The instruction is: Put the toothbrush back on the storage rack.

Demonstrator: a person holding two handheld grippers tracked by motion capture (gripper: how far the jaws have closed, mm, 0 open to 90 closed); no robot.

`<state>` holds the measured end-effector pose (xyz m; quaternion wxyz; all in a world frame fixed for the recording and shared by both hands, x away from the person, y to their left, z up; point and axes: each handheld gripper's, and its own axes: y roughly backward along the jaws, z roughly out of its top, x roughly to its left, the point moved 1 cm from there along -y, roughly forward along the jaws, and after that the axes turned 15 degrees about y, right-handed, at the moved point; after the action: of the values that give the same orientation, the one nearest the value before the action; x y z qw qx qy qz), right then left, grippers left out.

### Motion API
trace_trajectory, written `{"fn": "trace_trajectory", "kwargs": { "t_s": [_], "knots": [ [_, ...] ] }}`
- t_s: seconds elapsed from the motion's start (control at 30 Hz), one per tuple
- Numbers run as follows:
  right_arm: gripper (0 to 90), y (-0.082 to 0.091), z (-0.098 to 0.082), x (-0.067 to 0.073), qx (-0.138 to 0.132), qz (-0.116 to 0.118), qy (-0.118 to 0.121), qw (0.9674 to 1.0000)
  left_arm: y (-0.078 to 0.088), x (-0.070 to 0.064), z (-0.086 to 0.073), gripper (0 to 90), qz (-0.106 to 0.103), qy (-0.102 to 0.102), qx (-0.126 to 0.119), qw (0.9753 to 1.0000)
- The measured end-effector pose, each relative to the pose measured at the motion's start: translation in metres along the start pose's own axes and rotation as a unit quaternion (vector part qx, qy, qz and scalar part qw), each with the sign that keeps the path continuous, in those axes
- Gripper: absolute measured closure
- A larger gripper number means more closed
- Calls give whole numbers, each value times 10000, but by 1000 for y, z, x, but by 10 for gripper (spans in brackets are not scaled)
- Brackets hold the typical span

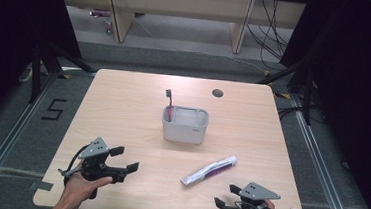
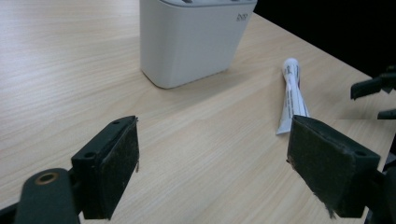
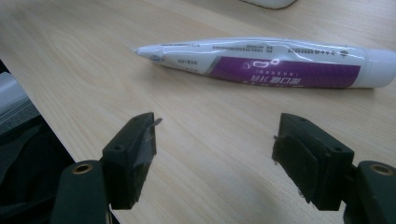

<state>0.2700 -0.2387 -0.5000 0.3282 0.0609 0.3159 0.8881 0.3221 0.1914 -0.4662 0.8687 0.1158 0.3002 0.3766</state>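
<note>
One table [image 1: 123, 104], one grey holder [image 1: 185, 125] mid-table with one toothbrush [image 1: 169, 103] standing in it, and one toothpaste tube [image 1: 209, 169] lying nearer me. My left gripper [image 1: 125, 160] and right gripper [image 1: 225, 195] both gape empty. My right gripper view reads the tube's purple label.

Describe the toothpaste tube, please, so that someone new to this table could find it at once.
Start at the white holder in the middle of the wooden table, where a toothbrush stands upright. Nearer the person and to the right, the toothpaste tube lies flat, apart from the holder. It alone is long, white and purple-banded, with its cap towards the holder.
</note>
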Motion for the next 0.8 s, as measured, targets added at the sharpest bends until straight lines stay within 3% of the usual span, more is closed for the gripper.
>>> {"fn": "trace_trajectory", "kwargs": {
  "t_s": [0.07,0.1,0.33,0.4,0.43,0.53,0.67,0.8],
  "knots": [
    [296,0,0,0,10,22,1,10000,1,0,-3,162,-1,-22,26,10000],
    [295,-1,0,3,24,93,-195,9998,1,-1,-5,162,-41,-6,19,10000],
    [295,1,0,2,62,64,-111,9999,4,1,-21,156,-156,-137,157,9997],
    [295,0,0,1,18,68,-118,9999,6,2,-25,155,-61,-224,222,9995],
    [295,2,1,4,66,33,-250,9997,6,3,-27,155,-104,-271,255,9993],
    [296,2,1,3,39,76,-96,9999,9,4,-33,155,81,-426,371,9984],
    [295,2,0,0,9,11,44,10000,13,5,-38,155,135,-470,413,9980],
    [295,1,1,3,20,94,-156,9998,16,2,-45,155,195,-569,522,9968]
  ]
}}
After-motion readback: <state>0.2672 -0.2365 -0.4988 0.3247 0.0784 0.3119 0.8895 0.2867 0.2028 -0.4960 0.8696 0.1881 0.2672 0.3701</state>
